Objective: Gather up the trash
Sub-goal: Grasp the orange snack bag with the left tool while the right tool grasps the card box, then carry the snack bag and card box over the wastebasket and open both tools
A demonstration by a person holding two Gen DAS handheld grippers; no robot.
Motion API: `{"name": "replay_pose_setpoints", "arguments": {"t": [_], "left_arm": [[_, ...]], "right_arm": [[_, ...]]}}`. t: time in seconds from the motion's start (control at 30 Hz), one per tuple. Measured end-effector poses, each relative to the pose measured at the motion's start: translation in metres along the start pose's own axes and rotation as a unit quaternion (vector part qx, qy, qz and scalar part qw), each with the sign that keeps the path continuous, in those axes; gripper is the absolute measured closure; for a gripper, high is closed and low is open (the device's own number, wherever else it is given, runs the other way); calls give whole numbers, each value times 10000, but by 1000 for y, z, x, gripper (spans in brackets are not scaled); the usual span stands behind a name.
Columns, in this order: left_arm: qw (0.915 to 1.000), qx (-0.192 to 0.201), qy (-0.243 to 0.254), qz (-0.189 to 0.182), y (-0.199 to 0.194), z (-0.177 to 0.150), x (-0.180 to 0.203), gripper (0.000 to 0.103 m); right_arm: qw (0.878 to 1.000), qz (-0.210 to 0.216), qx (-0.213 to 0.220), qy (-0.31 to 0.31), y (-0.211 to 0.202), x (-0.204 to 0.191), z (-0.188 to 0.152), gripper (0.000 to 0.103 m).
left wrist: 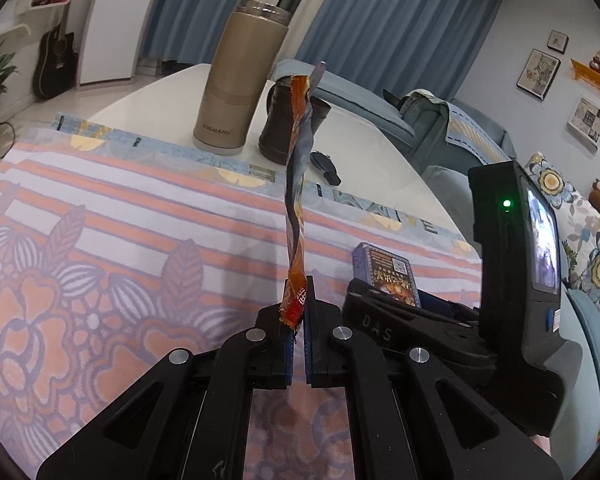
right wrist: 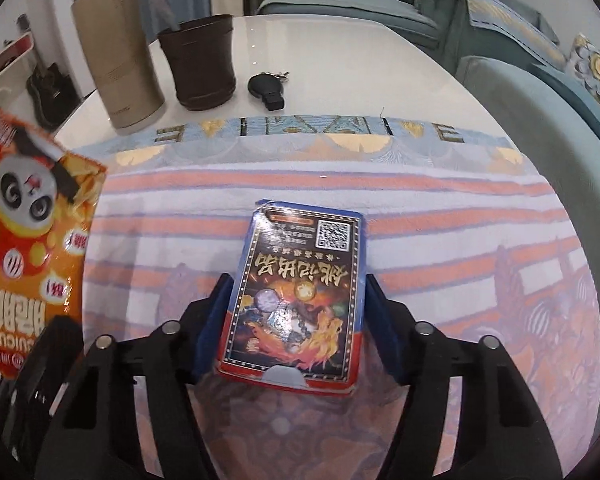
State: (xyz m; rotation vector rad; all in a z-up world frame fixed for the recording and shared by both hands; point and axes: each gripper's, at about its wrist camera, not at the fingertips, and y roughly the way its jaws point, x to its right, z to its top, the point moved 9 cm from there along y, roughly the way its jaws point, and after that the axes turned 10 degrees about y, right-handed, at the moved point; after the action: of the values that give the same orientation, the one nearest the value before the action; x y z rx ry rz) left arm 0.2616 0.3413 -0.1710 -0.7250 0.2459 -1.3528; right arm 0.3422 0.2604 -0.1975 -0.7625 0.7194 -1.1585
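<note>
In the left wrist view we saw the striped floral cloth [left wrist: 100, 240] filling the left and centre of the frame, laid over a white table [left wrist: 364, 148]. At upper centre stood a gold thermos [left wrist: 240, 80], upright, with a dark brown cup [left wrist: 278, 120] just beside it to the right and a black car key [left wrist: 325, 166] lying past that. Our left gripper [left wrist: 298, 304] was clamped shut on the bottom edge of an orange snack wrapper [left wrist: 298, 184]. The wrapper showed edge-on, its long axis running straight up the middle of the frame, the free end pointing toward the cup. To the lower right lay the blue card box [left wrist: 384, 276], partly hidden behind the other gripper's black body.

In the right wrist view the same wrapper [right wrist: 28, 232] filled the left edge, face on, its print running sideways. The thermos [right wrist: 116, 48], cup [right wrist: 198, 64] and key [right wrist: 266, 86] sat along the upper part on bare table [right wrist: 380, 80]. At centre the card box [right wrist: 300, 292] lay flat on the cloth [right wrist: 480, 240], its long axis pointing away up the frame, its printed text upside down to us. Our right gripper [right wrist: 298, 300] straddled it, a blue pad at each long side; we could not tell whether the pads pressed on it.
</note>
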Motion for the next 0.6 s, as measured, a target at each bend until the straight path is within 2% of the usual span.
{"name": "replay_pose_setpoints", "arguments": {"t": [0.2, 0.33, 0.4, 0.6], "left_arm": [[9996, 18, 246, 134, -1, 2, 6, 101], [9988, 79, 477, 107, -7, 3, 19, 102], [9987, 89, 497, -35, -12, 4, 30, 102], [9948, 321, 773, -574, -60, 10, 95, 102]], "right_arm": [[9985, 525, -1, 137, -15, 20, -9, 47], [9954, 912, 172, 231, -46, 48, -14, 47], [9927, 1123, 332, 294, -69, 67, -15, 47], [9864, 1316, 752, 637, -134, 126, -21, 47]]}}
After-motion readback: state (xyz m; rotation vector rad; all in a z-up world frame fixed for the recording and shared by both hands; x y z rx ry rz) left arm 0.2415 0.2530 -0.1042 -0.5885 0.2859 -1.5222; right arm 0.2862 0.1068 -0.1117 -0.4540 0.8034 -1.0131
